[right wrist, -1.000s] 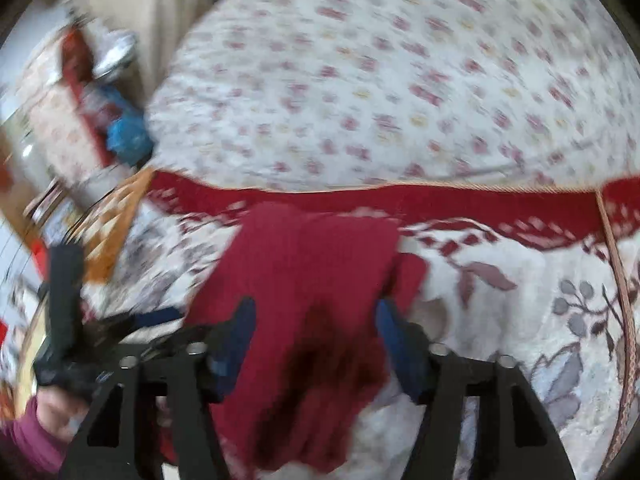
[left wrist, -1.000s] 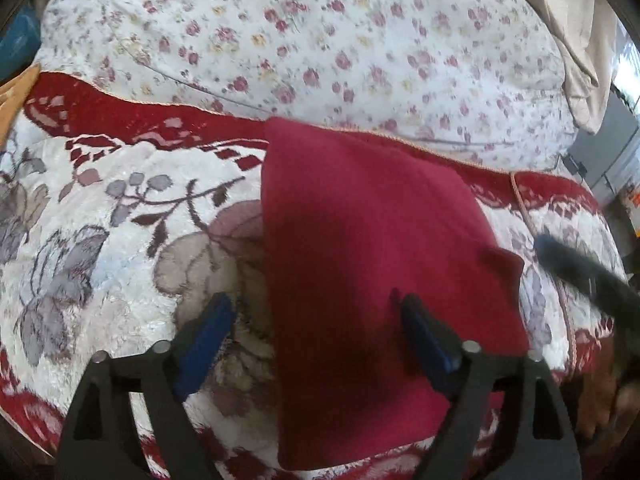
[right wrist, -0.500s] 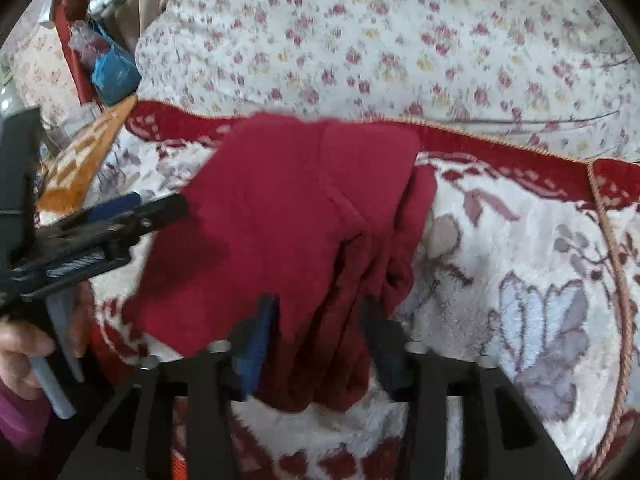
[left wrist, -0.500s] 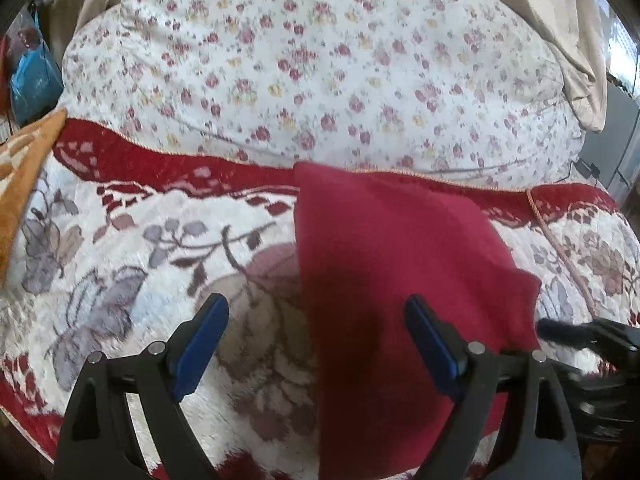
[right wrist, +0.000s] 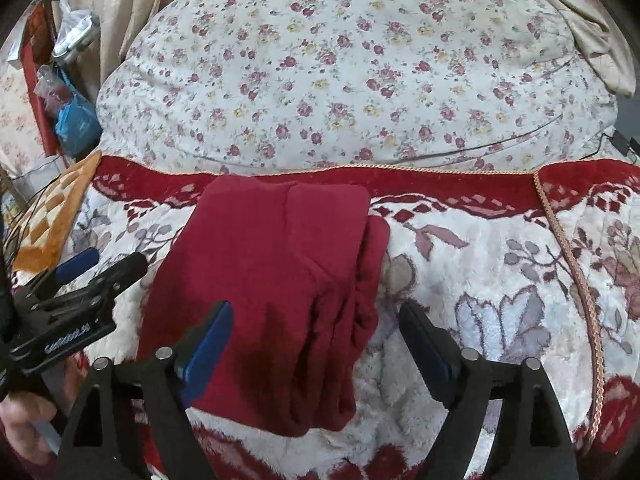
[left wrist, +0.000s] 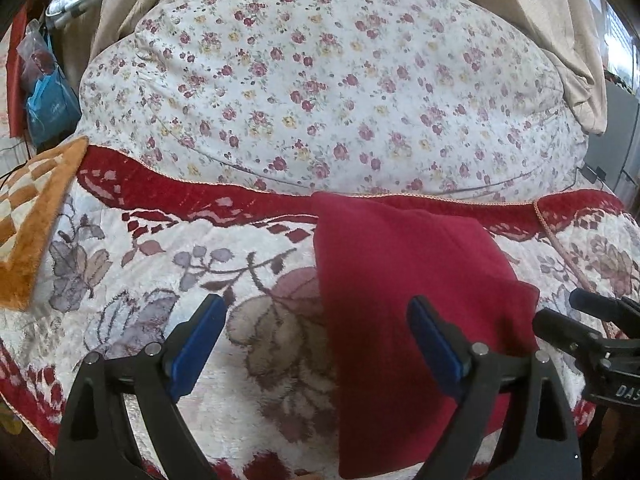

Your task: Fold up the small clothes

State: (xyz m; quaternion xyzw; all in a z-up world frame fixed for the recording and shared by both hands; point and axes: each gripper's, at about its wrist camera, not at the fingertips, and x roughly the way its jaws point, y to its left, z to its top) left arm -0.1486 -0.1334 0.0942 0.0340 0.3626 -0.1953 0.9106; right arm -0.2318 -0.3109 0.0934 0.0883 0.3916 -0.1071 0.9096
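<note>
A dark red garment [right wrist: 280,276] lies folded on the flowered blanket [right wrist: 480,280], its bunched layers along its right side. My right gripper [right wrist: 316,340] hovers over the garment's near end. Its jaws are opening, the cloth lies below and between them, and the pads do not press on it. In the left wrist view the garment [left wrist: 400,300] sits right of centre. My left gripper [left wrist: 316,340] stands wide over its left edge, its jaws opening a little more, holding nothing. Each gripper shows in the other's view: the left gripper [right wrist: 84,276], the right gripper [left wrist: 588,328].
A big rose-print pillow [left wrist: 340,80] fills the back behind the blanket's red border [left wrist: 160,184]. An orange checked mat [left wrist: 32,220] lies at the left edge, with a blue bag [left wrist: 52,104] beyond it. Beige curtains [left wrist: 560,40] hang at the back right.
My right gripper's jaws have spread wide and let go of the bunched red cloth, which now rests on the blanket. The left gripper has tilted up, so more pillow shows.
</note>
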